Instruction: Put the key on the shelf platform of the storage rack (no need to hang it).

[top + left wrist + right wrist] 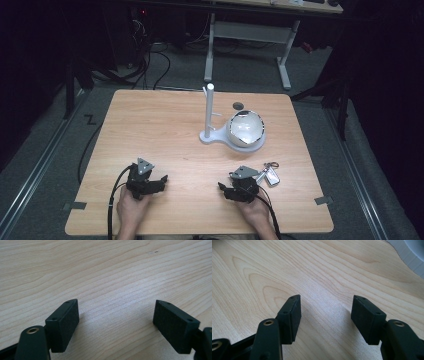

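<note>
Metal keys (pixel 270 173) on a ring with a small fob lie flat on the wooden table (pixel 165 120), just beside the right gripper (pixel 231 190) and in front of the white stand (pixel 210 117) with its bowl (pixel 246 128). Expect a light, rigid, slippery, low-lying bunch; the fob body probably offers the best purchase, pinched across its flat faces. Both the right gripper and the left gripper (pixel 152 183) rest on the table, jaws spread wide, holding nothing.
</note>
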A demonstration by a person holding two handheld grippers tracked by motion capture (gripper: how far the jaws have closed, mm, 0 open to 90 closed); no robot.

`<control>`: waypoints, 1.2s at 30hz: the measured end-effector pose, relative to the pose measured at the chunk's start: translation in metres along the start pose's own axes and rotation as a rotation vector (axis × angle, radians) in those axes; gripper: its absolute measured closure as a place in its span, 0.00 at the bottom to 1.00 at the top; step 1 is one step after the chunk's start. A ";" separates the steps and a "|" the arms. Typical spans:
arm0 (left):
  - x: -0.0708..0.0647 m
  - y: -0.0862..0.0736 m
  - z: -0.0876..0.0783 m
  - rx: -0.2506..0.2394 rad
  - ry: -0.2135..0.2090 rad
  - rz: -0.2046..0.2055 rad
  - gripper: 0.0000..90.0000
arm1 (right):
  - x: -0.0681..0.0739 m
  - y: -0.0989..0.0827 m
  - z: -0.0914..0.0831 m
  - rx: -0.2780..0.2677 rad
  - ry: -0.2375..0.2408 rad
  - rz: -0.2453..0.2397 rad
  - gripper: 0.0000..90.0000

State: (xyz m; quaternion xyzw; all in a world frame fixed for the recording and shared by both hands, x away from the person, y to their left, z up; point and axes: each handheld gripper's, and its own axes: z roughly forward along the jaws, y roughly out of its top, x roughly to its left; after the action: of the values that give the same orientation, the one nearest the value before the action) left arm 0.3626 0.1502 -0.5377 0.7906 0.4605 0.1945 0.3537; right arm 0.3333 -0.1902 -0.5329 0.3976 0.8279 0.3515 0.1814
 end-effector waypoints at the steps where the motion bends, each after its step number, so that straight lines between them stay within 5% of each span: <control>1: 0.000 0.000 0.000 0.000 0.000 0.000 0.24 | 0.000 0.000 0.000 0.000 0.000 0.001 0.46; 36: 0.000 0.000 0.000 0.000 0.001 0.000 0.23 | 0.000 0.000 0.000 -0.001 0.005 0.003 0.45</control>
State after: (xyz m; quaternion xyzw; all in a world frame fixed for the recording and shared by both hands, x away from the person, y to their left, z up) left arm 0.3625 0.1501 -0.5377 0.7905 0.4608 0.1949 0.3533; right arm 0.3334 -0.1905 -0.5329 0.3980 0.8276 0.3532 0.1788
